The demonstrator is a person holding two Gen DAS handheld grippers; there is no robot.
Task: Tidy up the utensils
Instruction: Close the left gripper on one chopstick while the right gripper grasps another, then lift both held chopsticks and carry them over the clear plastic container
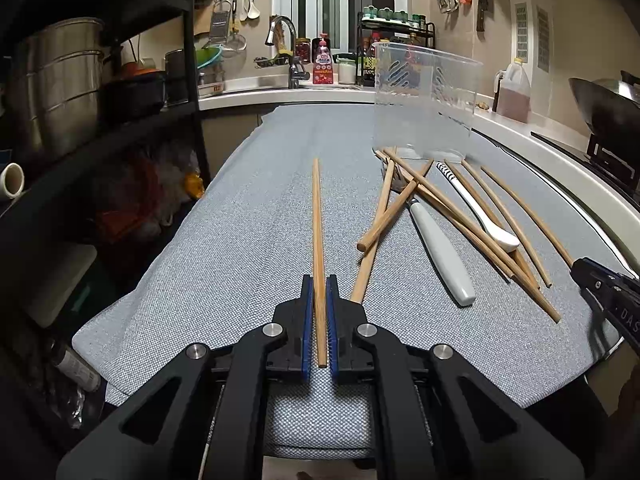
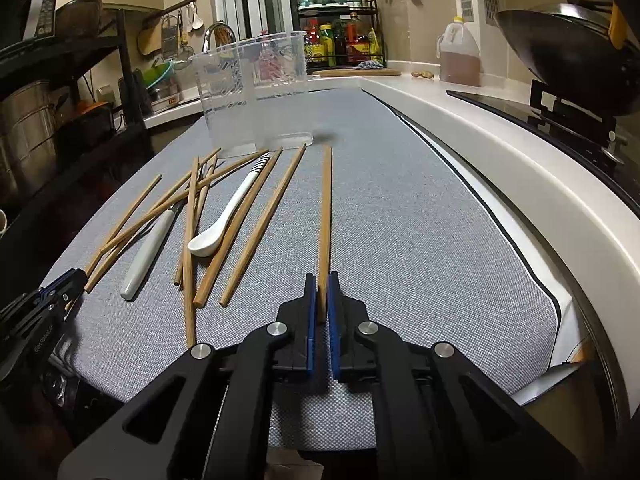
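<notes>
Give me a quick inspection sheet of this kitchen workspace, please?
Surface: grey cloth mat on the counter.
Job's things: clear plastic container upright and empty; loose chopsticks crossed in a pile; white spoon; white-handled utensil.
Clutter: nothing seen on the mat.
Grippers: left gripper shut on one chopstick; right gripper shut on another chopstick.
Cables: nothing seen.
Surroundings: sink faucet, spice rack, wok, oil jug.

Matt wooden chopsticks, glossy white spoon, woven grey cloth.
</notes>
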